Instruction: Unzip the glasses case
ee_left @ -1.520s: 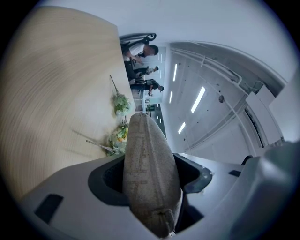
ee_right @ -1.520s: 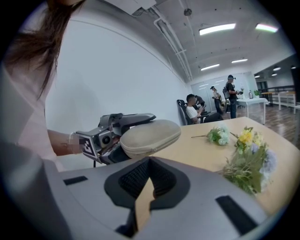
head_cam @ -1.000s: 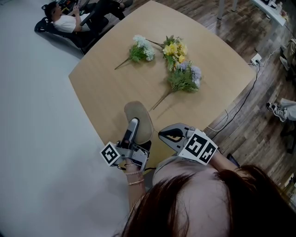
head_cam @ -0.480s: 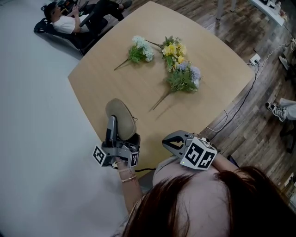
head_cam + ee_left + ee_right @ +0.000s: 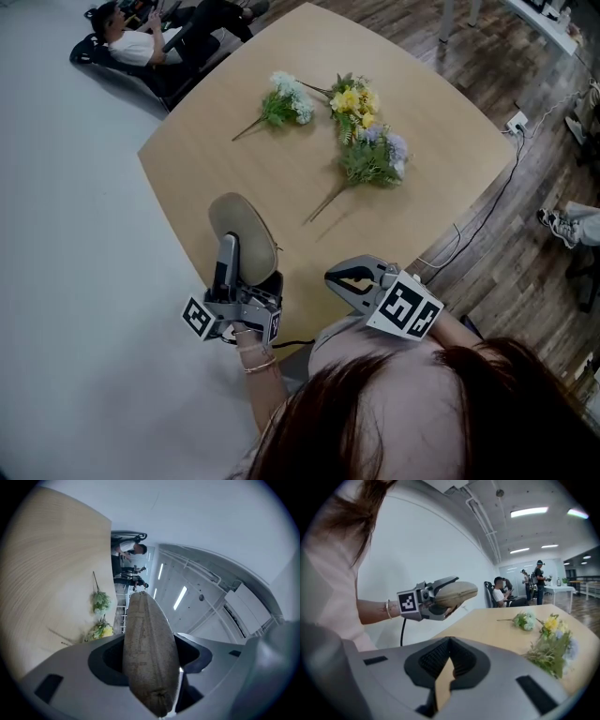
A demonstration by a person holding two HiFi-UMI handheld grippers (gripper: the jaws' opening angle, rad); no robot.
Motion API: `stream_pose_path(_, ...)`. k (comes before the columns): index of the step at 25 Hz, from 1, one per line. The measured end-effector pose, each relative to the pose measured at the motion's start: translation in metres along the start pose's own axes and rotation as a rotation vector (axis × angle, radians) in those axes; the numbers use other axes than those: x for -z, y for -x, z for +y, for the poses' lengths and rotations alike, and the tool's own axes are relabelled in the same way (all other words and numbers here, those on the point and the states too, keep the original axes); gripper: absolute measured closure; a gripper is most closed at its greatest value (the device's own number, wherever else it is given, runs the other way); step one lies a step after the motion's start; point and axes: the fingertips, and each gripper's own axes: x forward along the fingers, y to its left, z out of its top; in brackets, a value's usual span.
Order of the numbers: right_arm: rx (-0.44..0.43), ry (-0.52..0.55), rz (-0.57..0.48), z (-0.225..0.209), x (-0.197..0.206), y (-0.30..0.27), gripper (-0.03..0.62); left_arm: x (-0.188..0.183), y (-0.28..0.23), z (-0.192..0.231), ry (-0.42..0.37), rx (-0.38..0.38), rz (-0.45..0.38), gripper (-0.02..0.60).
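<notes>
A beige fabric glasses case [image 5: 244, 230] hangs above the table's near-left edge, clamped between the jaws of my left gripper [image 5: 240, 261]. In the left gripper view the case [image 5: 149, 653] fills the gap between both grey fingers, its closed end toward the camera. The right gripper view shows the held case [image 5: 458, 591] and the left gripper [image 5: 440, 601] from the side, well off the tabletop. My right gripper [image 5: 332, 274] hovers over the table's front edge to the right of the case, apart from it. Its tips meet with nothing between them [image 5: 449, 641].
The round wooden table [image 5: 281, 169] carries three artificial flower bunches: white [image 5: 286, 101], yellow [image 5: 354, 98] and lilac-green [image 5: 375, 155]. A person sits in a chair [image 5: 141, 42] beyond the far left edge. A cable [image 5: 483, 211] runs across the floor to a socket block [image 5: 517, 120].
The left gripper has carried the case leftward and higher, away from the right gripper, and the case tip now points further toward the table's left edge. The right gripper has hardly shifted.
</notes>
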Motion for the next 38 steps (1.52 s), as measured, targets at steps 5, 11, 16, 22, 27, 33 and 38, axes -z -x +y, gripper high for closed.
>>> stream_pose_path(5, 0.025, -0.103, -0.163, -0.015, -0.026, 0.016, 0.580, 0.020, -0.007, -0.015, -0.072, 0.013, 0.066, 0.302)
stream_pose_path(11, 0.067, -0.104, -0.229, -0.023, -0.036, 0.025, 0.577, 0.039, -0.016, -0.028, -0.140, 0.022, 0.129, 0.302)
stream_pose_path(16, 0.051, -0.070, -0.257, -0.021, -0.053, 0.022, 0.505, 0.045, -0.021, -0.037, -0.154, 0.030, 0.162, 0.302)
stream_pose_path(22, 0.010, -0.021, -0.286, -0.013, -0.073, 0.015, 0.471, 0.061, -0.025, -0.041, -0.202, 0.009, 0.232, 0.302)
stream_pose_path(27, 0.007, 0.016, -0.293, -0.011, -0.077, 0.008, 0.469, 0.071, -0.029, -0.043, -0.224, 0.012, 0.289, 0.302)
stream_pose_path(33, 0.074, 0.102, -0.318, -0.016, -0.083, 0.010, 0.577, 0.075, -0.031, -0.043, -0.219, 0.012, 0.320, 0.302)
stream_pose_path(38, 0.049, 0.140, -0.275, -0.009, -0.076, 0.008, 0.579, 0.071, -0.030, -0.039, -0.211, -0.006, 0.294, 0.302)
